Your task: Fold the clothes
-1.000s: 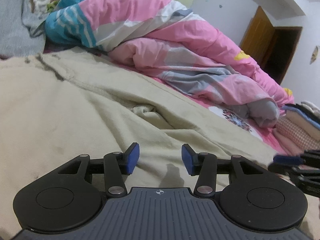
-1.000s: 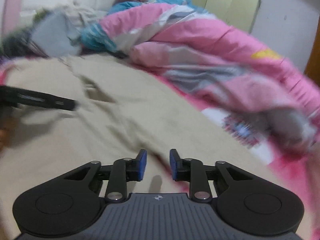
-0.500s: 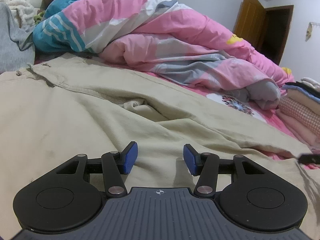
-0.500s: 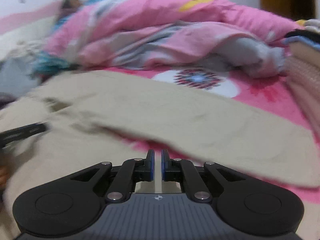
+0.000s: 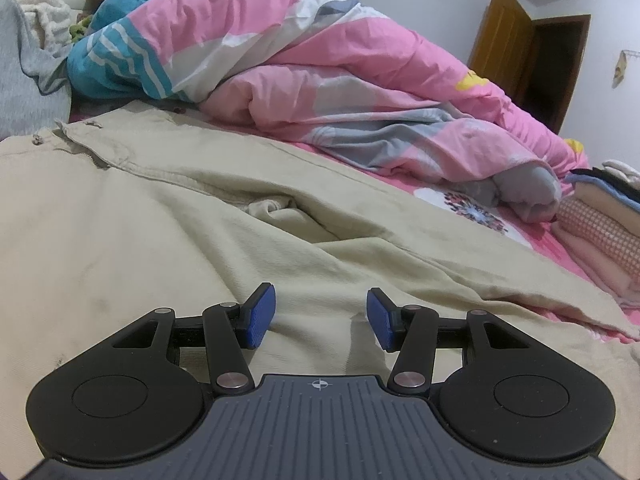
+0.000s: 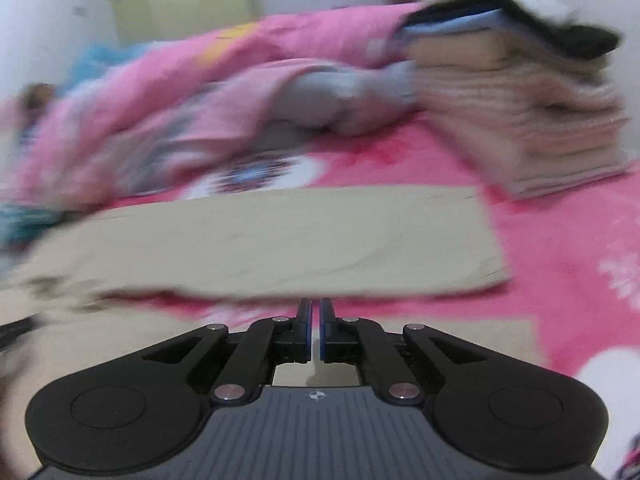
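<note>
The left gripper point(image 5: 321, 316) hangs low over the beige trousers point(image 5: 168, 216), its blue pads point(image 5: 260, 316) spread wide apart with bare cloth showing between them and nothing held. The trousers lie spread across the pink bedsheet point(image 5: 548, 244), waistband toward the far left and the legs running toward the right. The left wrist view is sharp and shows detail the other view lacks: the fly seam and waist area, a bunched fold at the crotch, the pink, grey and teal quilt point(image 5: 320, 72) heaped behind the garment, a person lying under that quilt at the head of the bed, a grey garment point(image 5: 20, 92) at the far left edge, and a brown door point(image 5: 504, 52) standing open at the back right. The right wrist view is motion-blurred but shows the leg end of the trousers point(image 6: 280, 240) as a flat beige band with a squared hem lying on the sheet, plus the full height of the stack of folded clothes point(image 6: 532, 112) (only its left edge appears in the left wrist view). The right gripper point(image 6: 316, 334) has its pads brought almost together, leaving a thin slit; beige fabric lies beneath and behind the fingertips, but whether any cloth is pinched between them cannot be told.
</note>
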A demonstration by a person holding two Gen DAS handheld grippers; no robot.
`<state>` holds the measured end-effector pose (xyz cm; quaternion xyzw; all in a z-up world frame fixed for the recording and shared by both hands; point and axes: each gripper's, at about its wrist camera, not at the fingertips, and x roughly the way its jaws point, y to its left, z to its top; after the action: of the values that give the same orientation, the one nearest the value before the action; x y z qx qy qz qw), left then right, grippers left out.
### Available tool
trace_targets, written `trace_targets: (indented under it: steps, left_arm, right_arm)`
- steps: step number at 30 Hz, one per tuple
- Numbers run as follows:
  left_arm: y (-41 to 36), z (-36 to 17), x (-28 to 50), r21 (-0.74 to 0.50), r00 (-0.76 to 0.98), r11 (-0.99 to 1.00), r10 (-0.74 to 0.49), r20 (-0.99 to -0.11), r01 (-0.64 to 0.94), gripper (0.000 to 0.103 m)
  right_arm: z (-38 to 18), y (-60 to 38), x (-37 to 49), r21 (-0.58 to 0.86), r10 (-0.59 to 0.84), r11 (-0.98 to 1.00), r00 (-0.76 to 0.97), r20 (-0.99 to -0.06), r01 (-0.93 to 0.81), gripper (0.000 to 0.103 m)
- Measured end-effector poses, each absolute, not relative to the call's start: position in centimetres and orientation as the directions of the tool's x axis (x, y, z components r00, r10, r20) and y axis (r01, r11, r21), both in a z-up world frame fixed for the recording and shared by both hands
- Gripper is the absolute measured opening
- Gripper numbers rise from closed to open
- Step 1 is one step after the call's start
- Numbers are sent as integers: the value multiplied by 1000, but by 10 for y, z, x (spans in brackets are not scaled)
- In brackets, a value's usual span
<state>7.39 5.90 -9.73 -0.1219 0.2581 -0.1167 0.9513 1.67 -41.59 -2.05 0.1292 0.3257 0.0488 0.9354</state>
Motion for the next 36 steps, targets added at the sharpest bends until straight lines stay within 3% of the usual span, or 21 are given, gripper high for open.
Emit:
trace_targets:
  steps: [3,6,11,13,16,20,22,27,30,33,36]
  left_arm:
    - [60,-97,74,-298,840,941,-287,-460,158,50]
    - [62,-98,74,-309,841,938,-290,-457,155,50]
    - [63,-97,73,-321,842,935,-292,-453,152,50]
    - [63,-97,73,-321,842,935,-291,-453,151,50]
    - [64,-97,73,-325,843,934,-292,-452,150,50]
    - [64,-98,73,-328,843,933,-292,-451,148,50]
    - [64,-98,73,-327,843,933,-292,-451,148,50]
    - [66,-99,73,-342,843,928,-300,-447,149,50]
    - [68,-99,74,-356,842,922,-308,-443,150,50]
    - [69,-99,74,-361,841,920,-311,-442,150,50]
    - [69,-98,74,-363,841,920,-311,-443,149,51]
  right_arm:
    - [-37,-397,16,257,246,961,732,-635,-100,1]
    - [-49,-419,16,250,179,968,732,-658,-12,0]
    - [-50,-506,-13,269,-48,916,747,-664,297,0]
    - [-50,-528,-24,290,-70,896,750,-658,337,0]
    - [-43,-526,-28,111,-283,870,671,-685,480,2]
    - [-29,-493,-26,194,-161,913,753,-638,360,2]
    - [-24,-459,-16,171,-80,957,780,-620,234,2]
    - [-29,-342,1,-50,118,982,801,-587,-181,2]
    - [-43,-291,7,-168,181,920,766,-617,-353,2]
    - [-54,-304,6,-180,150,925,755,-638,-336,4]
    - [-52,-367,-9,-115,45,980,749,-661,-161,4]
